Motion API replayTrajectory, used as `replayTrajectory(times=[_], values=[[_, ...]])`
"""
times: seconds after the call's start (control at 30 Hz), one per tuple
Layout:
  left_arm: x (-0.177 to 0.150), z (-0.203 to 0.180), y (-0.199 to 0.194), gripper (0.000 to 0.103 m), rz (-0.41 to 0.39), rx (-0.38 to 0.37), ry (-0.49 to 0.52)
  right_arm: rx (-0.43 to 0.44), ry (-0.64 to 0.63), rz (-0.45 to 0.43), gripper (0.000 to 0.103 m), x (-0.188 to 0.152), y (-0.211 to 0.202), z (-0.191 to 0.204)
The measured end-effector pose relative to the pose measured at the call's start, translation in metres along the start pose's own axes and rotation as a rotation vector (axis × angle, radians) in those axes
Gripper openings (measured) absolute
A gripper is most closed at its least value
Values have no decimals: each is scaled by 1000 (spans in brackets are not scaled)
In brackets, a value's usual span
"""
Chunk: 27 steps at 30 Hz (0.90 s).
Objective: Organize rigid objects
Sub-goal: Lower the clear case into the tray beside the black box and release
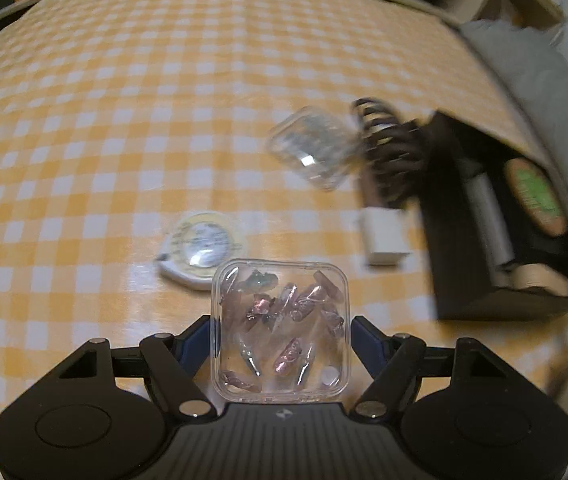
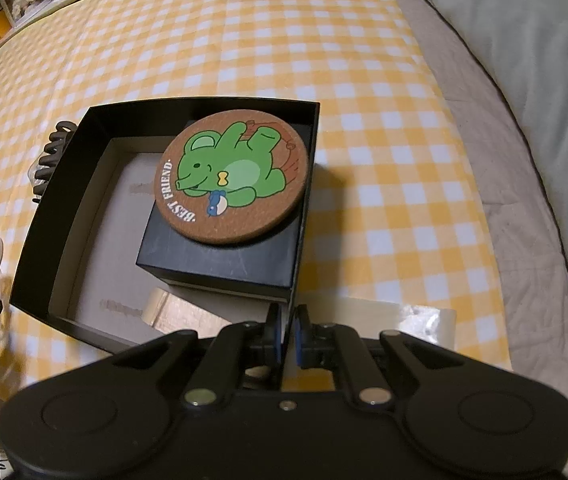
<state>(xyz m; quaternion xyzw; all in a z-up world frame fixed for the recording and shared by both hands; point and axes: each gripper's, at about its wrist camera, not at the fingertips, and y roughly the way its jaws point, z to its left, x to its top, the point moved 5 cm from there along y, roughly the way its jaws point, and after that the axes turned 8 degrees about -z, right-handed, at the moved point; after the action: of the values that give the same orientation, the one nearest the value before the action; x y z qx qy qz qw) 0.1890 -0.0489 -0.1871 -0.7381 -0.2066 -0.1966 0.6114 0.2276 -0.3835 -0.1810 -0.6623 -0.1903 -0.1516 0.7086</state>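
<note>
My left gripper [image 1: 281,330] is shut on a clear square plastic case [image 1: 279,328] of pink press-on nails, held above the yellow checked tablecloth. My right gripper [image 2: 287,330] is shut on the near right wall of an open black box [image 2: 304,216]. In the box sit a smaller black box [image 2: 219,256], a round cork coaster [image 2: 231,180] with a green elephant on it, and a tape roll [image 2: 155,308]. The box also shows at the right of the left wrist view [image 1: 464,240].
On the cloth lie a second clear case [image 1: 312,148], a black spiral hair clip [image 1: 392,148], a white rectangular block [image 1: 384,236] and a round white tape measure [image 1: 199,248]. A grey blanket [image 2: 524,80] borders the table on the right. Shelves stand beyond the far edge.
</note>
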Motion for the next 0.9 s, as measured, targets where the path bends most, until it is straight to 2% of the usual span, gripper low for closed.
replayTrajectory(times=[0.2,0.3,0.43,0.67,0.9], values=[[23,-44,-29,74,-57,-149,-16,-1,-4,0,7,1,0,0],[39,-72,-35,74,-99,-193,-6,0,-4,1,7,1,1,0],[54,-114,-26,74,-116,-235,0,-1,-9,2,7,0,1,0],[80,-160,14,74,-127,-206,8,3,-4,0,7,-1,1,0],[95,-174,50,74,-141,-109,80,5,-4,0,7,-2,0,1]])
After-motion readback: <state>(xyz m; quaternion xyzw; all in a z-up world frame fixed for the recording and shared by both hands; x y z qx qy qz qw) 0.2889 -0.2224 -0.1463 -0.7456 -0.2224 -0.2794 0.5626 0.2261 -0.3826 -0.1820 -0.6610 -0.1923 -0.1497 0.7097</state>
